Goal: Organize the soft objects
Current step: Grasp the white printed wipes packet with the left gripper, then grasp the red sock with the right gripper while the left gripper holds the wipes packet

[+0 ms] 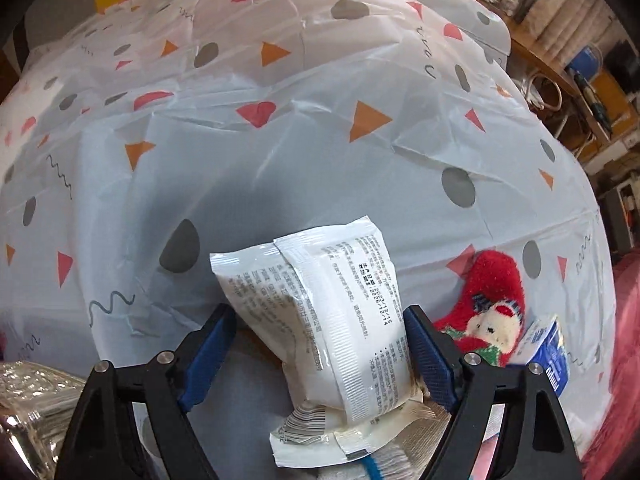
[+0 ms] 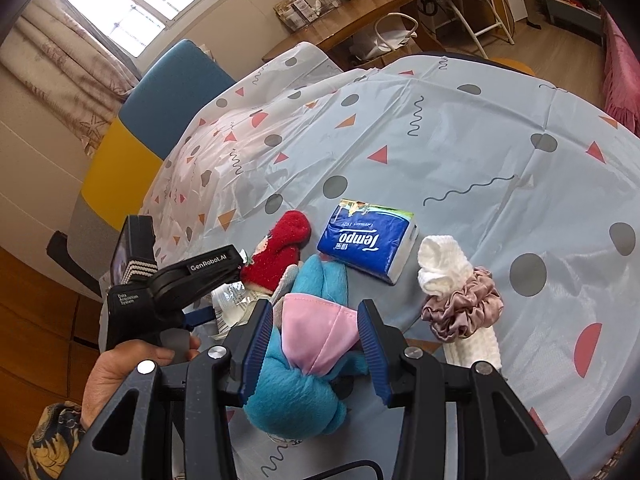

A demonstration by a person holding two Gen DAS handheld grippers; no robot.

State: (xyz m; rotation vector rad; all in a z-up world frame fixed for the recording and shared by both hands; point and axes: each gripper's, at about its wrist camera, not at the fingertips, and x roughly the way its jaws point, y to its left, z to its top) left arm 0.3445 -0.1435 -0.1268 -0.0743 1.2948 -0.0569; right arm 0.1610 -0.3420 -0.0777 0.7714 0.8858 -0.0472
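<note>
Left tool [image 1: 320,344] wide open around upright white printed plastic pack [image 1: 340,320], pads not pressing; grasp step, needs closing. Right tool [image 2: 316,344] partly closed, pinching pink fabric mask [image 2: 316,328] atop blue plush toy [image 2: 296,396] on patterned surface [image 2: 460,152]; next, probably carry to pile.

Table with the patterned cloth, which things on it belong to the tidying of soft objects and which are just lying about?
For the job:
white wipes packet
pink and blue plush
red sock
Tempo tissue pack
white cloth
satin scrunchie

Just lying about:
blue and yellow chair
wooden side table
silver foil bag
</note>
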